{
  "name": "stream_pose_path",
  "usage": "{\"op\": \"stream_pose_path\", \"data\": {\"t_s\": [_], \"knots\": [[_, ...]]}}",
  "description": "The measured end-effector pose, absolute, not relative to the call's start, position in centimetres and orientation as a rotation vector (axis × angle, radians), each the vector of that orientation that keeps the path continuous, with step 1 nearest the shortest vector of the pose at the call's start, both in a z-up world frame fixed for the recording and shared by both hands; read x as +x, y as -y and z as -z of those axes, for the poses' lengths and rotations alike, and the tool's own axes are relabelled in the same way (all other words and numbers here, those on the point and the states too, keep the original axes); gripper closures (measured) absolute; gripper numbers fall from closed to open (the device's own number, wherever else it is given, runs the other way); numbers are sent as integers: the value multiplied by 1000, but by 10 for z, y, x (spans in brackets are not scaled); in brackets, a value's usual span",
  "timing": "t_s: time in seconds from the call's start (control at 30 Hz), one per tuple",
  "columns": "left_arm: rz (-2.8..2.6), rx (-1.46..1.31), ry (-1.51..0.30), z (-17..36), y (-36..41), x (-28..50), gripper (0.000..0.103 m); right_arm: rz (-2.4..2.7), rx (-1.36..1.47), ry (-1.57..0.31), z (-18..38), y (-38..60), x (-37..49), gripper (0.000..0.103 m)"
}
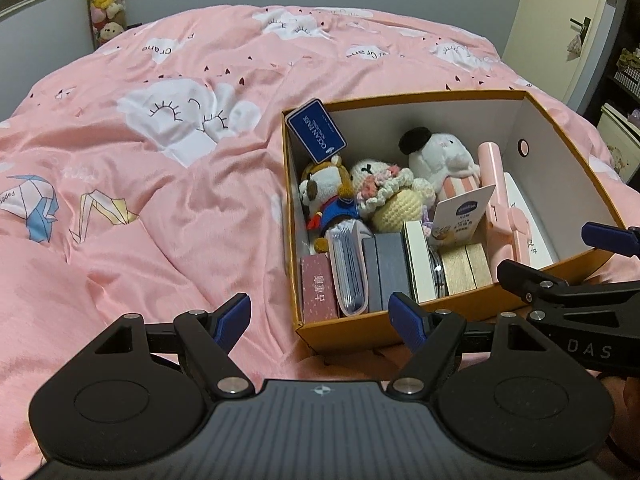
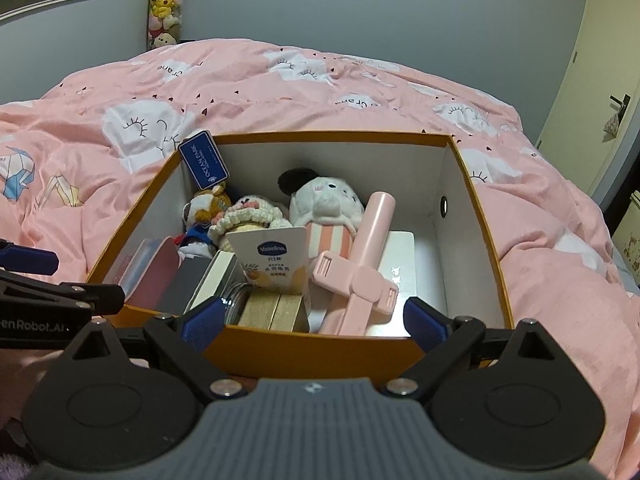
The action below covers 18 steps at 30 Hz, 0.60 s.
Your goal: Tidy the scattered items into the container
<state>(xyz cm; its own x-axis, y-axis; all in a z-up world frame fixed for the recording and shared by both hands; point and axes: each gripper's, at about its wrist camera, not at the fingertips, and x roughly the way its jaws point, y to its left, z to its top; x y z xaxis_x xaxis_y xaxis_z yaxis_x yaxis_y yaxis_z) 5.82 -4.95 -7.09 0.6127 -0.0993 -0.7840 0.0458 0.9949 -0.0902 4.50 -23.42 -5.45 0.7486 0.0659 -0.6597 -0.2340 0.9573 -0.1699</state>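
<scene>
Orange cardboard box with white inner walls point(image 2: 486, 240) sits on the pink printed duvet point(image 1: 160, 208), holding plush toys, small boxes and a pink folding selfie stick point(image 2: 368, 252). Left gripper point(image 1: 320, 316) and right gripper point(image 2: 314, 320) hover at the box's near edge, jaws spread, empty.

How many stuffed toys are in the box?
3. A brown and white dog by the left wall, a knitted doll in the middle, and a white plush with a black ear toward the back of the box. Smaller ones may hide underneath.
</scene>
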Motion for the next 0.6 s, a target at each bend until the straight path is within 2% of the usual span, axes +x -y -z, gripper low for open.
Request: {"op": "stream_pose_path", "data": {"t_s": [0.6], "knots": [[87,-63,-920,76,50,59,11,-180,-282,-709,59,229,45,2]]}}
